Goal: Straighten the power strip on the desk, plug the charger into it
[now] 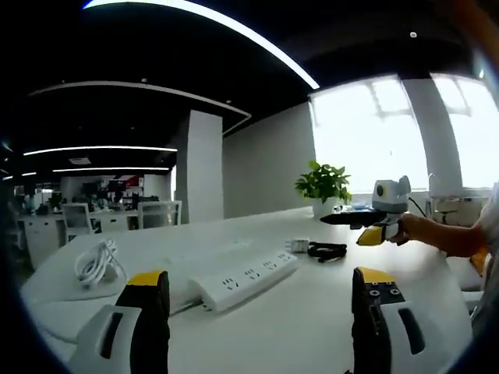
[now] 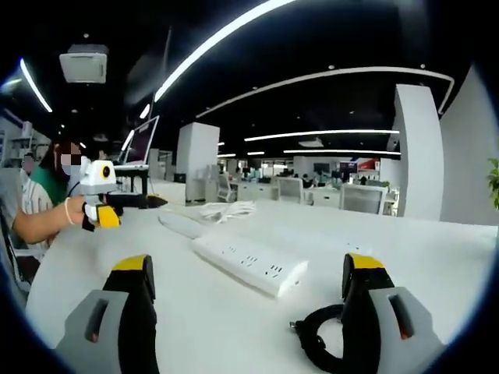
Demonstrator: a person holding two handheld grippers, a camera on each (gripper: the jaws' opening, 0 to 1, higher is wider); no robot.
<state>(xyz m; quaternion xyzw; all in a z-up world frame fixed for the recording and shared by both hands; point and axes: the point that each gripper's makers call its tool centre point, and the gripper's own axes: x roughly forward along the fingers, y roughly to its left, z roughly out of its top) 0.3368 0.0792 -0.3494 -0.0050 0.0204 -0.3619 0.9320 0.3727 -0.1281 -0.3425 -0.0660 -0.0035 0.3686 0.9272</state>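
**Both grippers hovering wide open over the desk, power strip lying between them**

The white desk (image 1: 312, 312) is stretching across the open office, with rows of workstations and a white pillar sitting well behind it. On it, the white power strip (image 1: 245, 279) is lying flat at a slant, its sockets facing up; its coiled white cable (image 1: 97, 263) is resting near the desk's far edge. In the right gripper view the strip (image 2: 249, 263) is sitting ahead, between the two jaws. A potted plant (image 1: 323, 185) is standing by the bright window.

The left gripper (image 1: 261, 300) is hanging above the desk with its jaws spread wide and nothing between them. The right gripper (image 2: 248, 292) is likewise gaping, gripping nothing. The charger's black cord (image 2: 320, 339) is lying looped just beside its right-hand jaw. In the left gripper view the white charger (image 1: 297, 245) and its black cord (image 1: 326, 251) are lying just past the strip's end.
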